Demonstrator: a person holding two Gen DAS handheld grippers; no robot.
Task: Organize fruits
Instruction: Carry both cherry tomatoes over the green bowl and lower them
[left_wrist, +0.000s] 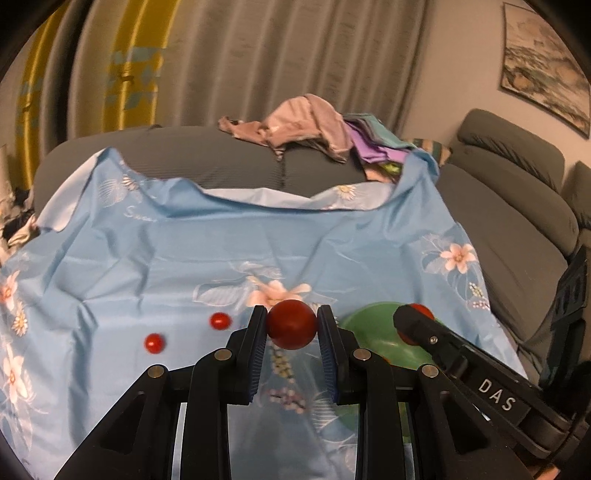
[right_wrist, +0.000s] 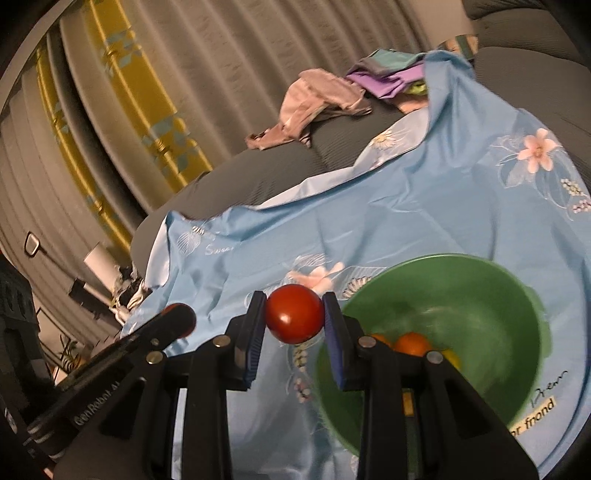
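Left wrist view: left tool (left_wrist: 291, 325) is clamping a red tomato (left_wrist: 291, 324); right tool (right_wrist: 294, 319) is gripping another tomato (right_wrist: 294, 318) beside the green bowl (right_wrist: 491, 273). Judged next: releasing both over it.

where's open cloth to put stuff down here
Free: the blue floral cloth between the two small red fruits and the folded-back far edge. Crowded: the near right, where the green bowl and both tongs, each clamping a tomato, sit close together.
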